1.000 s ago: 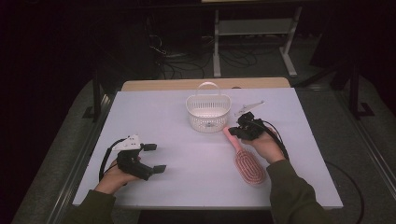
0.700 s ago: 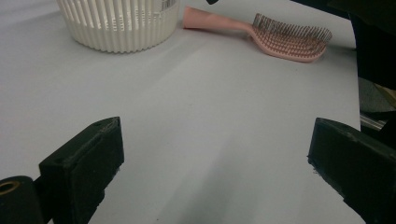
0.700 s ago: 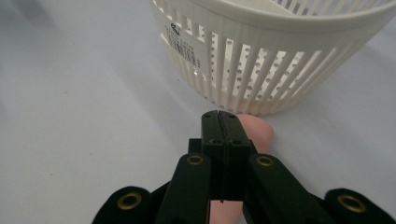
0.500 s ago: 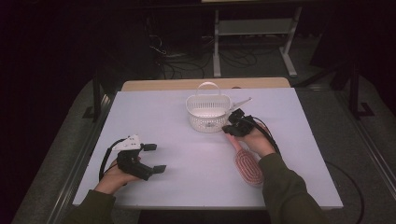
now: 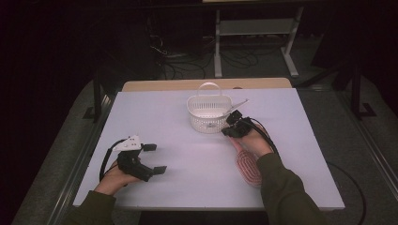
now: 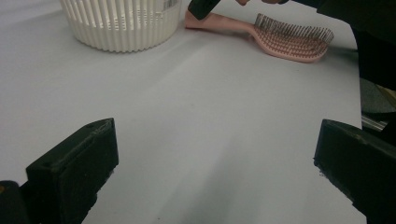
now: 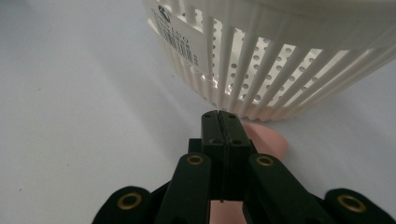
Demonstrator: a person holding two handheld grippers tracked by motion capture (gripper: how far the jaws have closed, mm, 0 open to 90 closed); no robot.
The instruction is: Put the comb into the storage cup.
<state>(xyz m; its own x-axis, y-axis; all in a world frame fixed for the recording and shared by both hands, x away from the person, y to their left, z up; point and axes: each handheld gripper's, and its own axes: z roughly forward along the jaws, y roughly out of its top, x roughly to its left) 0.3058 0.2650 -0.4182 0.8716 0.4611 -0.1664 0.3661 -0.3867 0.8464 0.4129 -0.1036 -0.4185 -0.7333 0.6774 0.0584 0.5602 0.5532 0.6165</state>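
Note:
A pink hairbrush lies bristles up on the white table, handle toward a white slotted basket. My right gripper is shut with nothing between its jaws. It hovers over the brush handle's end, tips close to the basket wall. My left gripper rests at the table's front left, open and with nothing between its fingers. The left gripper view looks across the bare tabletop at the basket and the brush.
A thin pale utensil leans out of the basket's right rim. The white table sits on a wooden top. Cables and a metal stand are on the dark floor behind.
My right gripper has moved left along the brush handle toward the basket and dropped slightly. The left gripper has stayed put.

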